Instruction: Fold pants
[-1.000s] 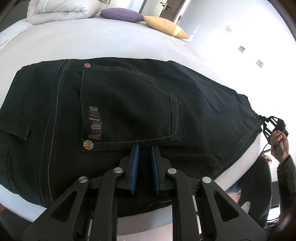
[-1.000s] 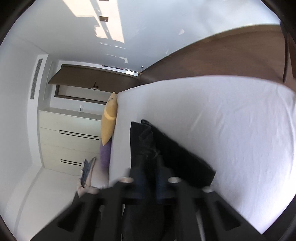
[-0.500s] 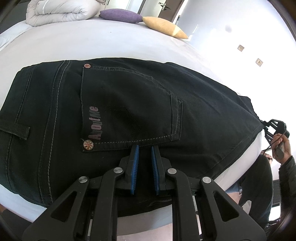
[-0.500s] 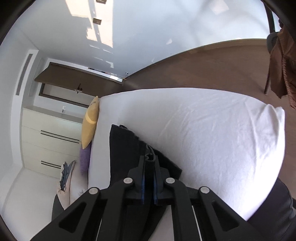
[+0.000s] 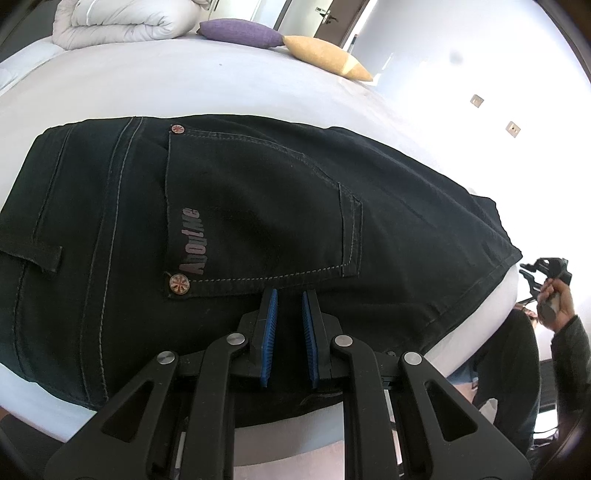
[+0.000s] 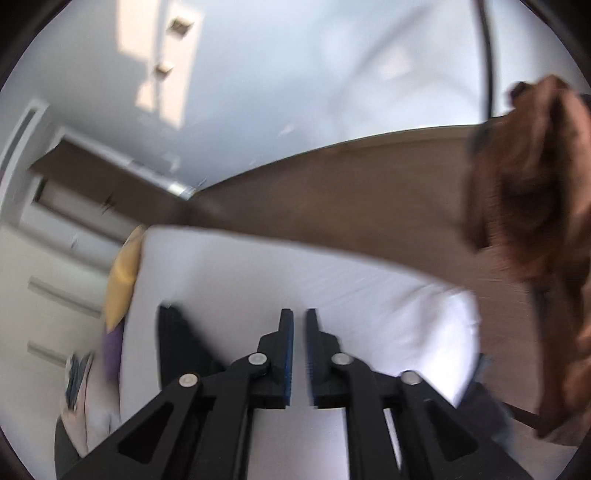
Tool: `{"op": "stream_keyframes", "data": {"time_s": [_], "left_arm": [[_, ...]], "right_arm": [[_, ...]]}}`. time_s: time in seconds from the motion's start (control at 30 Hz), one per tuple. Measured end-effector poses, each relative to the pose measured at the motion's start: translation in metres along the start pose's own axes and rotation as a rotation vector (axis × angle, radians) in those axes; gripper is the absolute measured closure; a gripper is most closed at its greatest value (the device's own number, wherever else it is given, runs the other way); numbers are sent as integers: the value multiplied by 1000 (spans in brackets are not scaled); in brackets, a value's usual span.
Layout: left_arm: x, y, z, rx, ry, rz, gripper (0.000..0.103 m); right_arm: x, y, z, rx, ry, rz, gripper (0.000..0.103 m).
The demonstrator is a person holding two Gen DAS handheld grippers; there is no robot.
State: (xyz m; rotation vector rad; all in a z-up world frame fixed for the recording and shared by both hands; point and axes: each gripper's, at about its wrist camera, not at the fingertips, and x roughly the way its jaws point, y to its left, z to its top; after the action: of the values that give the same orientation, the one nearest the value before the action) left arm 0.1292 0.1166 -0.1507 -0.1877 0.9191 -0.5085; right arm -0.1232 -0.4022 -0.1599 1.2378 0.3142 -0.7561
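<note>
Dark denim pants (image 5: 258, 206) lie folded flat on the white bed (image 5: 184, 85), back pocket with an "AboutMe" label facing up. My left gripper (image 5: 290, 295) hovers just over the fabric below the pocket, jaws slightly apart and holding nothing. In the right wrist view my right gripper (image 6: 299, 317) is lifted above the bed (image 6: 369, 295), jaws slightly apart and empty; the pants (image 6: 177, 347) show as a dark strip to its left. That view is blurred. The right gripper also shows at the far right of the left wrist view (image 5: 543, 273).
A rolled white duvet (image 5: 122, 20), a purple pillow (image 5: 240, 33) and a yellow pillow (image 5: 325, 57) lie at the head of the bed. A brown garment (image 6: 535, 206) hangs at the right. White drawers (image 6: 48, 295) stand beyond the bed.
My right gripper has let go of the pants, opened slightly and lifted up and away, its view swinging. The left gripper has stayed in place over the pants.
</note>
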Motion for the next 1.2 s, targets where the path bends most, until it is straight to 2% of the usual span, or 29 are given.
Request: {"op": "stream_keyframes", "data": {"time_s": [0.07, 0.1, 0.13, 0.17, 0.2, 0.27, 0.3, 0.33, 0.43, 0.47, 0.53, 0.67, 0.87, 1.1, 1.13, 1.17, 1.2], "left_arm": [[0, 2, -1, -7, -5, -2, 89], [-1, 3, -1, -8, -8, -1, 89], [-1, 4, -2, -9, -10, 1, 89], [-2, 4, -2, -8, -11, 3, 89], [-3, 4, -3, -8, -12, 5, 89], [-2, 3, -5, -6, -11, 8, 89], [-2, 4, -5, -6, -10, 7, 89], [-3, 4, -5, -7, -7, 8, 89], [-6, 3, -6, -3, -3, 10, 89], [-6, 2, -6, -4, -2, 9, 89], [-8, 2, -5, -5, 1, 14, 89], [-10, 2, -6, 3, 3, 21, 89], [-14, -1, -8, 3, 3, 19, 89], [-14, 0, -7, 4, 7, 21, 89], [-14, -1, -6, 5, 8, 22, 89], [-14, -2, -5, 9, 12, 26, 89], [-14, -3, -5, 14, 14, 32, 89]], "right_arm": [[-16, 11, -2, -65, 18, 70, 90], [-23, 26, -10, -128, 57, 139, 90], [-25, 40, -21, -184, 109, 199, 87], [-26, 57, -37, -245, 182, 263, 81], [-23, 77, -63, -307, 298, 340, 76], [-13, 101, -112, -348, 522, 455, 38], [-8, 110, -143, -345, 627, 503, 31], [-6, 116, -162, -350, 668, 519, 29], [3, 130, -216, -375, 783, 557, 32], [8, 132, -228, -375, 828, 548, 44], [17, 132, -245, -362, 888, 505, 53], [28, 126, -266, -348, 972, 451, 53], [41, 126, -276, -311, 998, 432, 53], [47, 127, -287, -324, 1017, 436, 53], [48, 128, -289, -333, 1017, 440, 59], [49, 126, -288, -345, 1015, 437, 77], [50, 126, -290, -364, 1012, 419, 89]]}}
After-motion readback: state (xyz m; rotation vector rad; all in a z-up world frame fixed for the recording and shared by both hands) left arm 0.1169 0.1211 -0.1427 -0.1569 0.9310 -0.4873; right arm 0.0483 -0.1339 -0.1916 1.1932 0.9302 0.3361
